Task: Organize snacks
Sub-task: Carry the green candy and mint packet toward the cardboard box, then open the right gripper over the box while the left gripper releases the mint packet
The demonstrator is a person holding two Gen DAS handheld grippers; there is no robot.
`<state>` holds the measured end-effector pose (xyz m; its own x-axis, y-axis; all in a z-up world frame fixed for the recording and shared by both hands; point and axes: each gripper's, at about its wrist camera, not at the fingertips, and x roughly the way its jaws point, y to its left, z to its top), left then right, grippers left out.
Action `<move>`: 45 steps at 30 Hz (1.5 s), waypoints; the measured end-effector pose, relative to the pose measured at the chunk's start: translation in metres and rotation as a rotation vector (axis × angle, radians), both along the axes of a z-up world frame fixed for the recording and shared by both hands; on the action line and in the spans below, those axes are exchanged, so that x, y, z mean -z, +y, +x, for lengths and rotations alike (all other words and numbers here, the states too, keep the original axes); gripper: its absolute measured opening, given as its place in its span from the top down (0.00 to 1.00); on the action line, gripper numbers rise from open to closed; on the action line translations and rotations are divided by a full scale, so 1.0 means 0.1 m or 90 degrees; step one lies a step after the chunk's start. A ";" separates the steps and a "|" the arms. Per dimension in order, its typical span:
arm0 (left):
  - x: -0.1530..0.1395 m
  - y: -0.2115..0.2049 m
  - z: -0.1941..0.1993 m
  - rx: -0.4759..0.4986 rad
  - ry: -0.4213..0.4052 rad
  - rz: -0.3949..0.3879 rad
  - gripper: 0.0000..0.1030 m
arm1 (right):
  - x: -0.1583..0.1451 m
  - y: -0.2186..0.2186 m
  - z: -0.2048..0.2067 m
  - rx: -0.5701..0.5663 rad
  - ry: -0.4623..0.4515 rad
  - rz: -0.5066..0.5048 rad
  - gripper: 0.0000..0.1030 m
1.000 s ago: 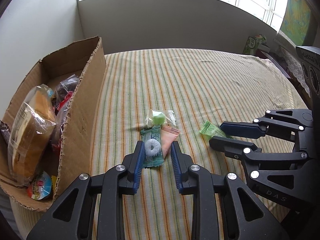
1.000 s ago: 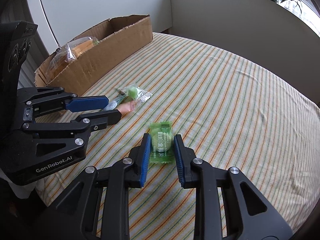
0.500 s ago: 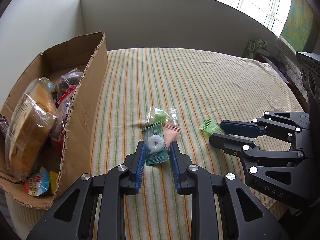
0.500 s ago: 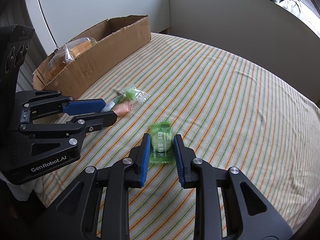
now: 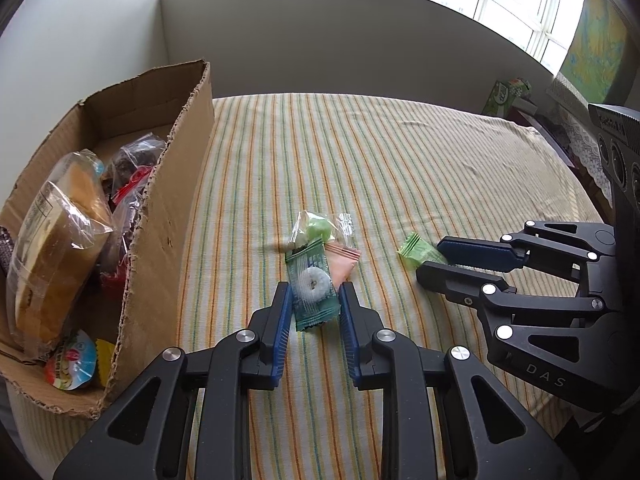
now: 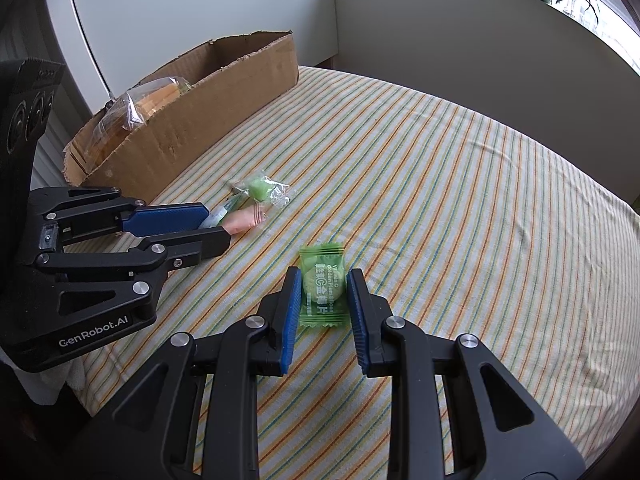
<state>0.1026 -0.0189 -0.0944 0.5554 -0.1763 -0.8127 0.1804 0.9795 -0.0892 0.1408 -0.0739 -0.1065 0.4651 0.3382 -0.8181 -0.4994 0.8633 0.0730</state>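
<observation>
The cardboard box [image 5: 160, 208], already holding bagged snacks, stands well to the left of the left gripper [image 5: 312, 308], with the striped bench [image 5: 360, 168] cloth stretching ahead of both tools. Each gripper lies low and nearly level over the cloth, pointing forward, its jaws parted and not yet closed on anything. The dark green ring-candy packet [image 5: 312, 286] lies between the left jaws, its near end inside the gap; a pink packet [image 5: 340, 262] is tucked against its right edge just ahead of the right-hand jaw, and a clear-wrapped green candy [image 5: 318, 230] lies just beyond. The likeliest slip, I judge, is that closing here pinches or drags the pink packet along, or that the thin flat wrapper buckles and slides out. The right gripper [image 6: 324, 300] straddles the light green plum-candy packet [image 6: 323, 286], which lies flat between its jaws; the pads might scrape over the film or bunch the loose cloth instead of lifting it. The two tools sit near each other, so swinging towards the box together risks a knock.
</observation>
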 end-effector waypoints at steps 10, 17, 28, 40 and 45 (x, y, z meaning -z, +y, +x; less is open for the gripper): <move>-0.04 0.05 -0.04 -0.015 -0.007 -0.020 0.81 | -0.03 -0.08 0.00 0.012 0.002 0.014 0.77; -0.14 0.10 -0.17 -0.016 -0.028 -0.033 0.81 | -0.12 -0.14 0.01 0.026 -0.008 0.037 0.77; -0.55 0.24 -0.37 -0.034 -0.122 -0.032 0.81 | -0.58 0.12 -0.07 0.016 -0.070 0.083 0.77; -0.72 1.05 -0.50 -0.146 -0.177 -0.042 0.81 | -0.87 0.84 -0.03 -0.039 -0.082 0.158 0.77; -0.69 1.36 -0.50 -0.190 -0.171 -0.052 0.81 | -0.77 1.14 -0.04 -0.067 -0.070 0.151 0.77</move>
<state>0.0530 0.1169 -0.0254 0.7823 -0.0342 -0.6219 -0.0825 0.9840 -0.1578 0.1365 0.0403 -0.0291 0.4997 0.5647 -0.6568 -0.6010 0.7721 0.2065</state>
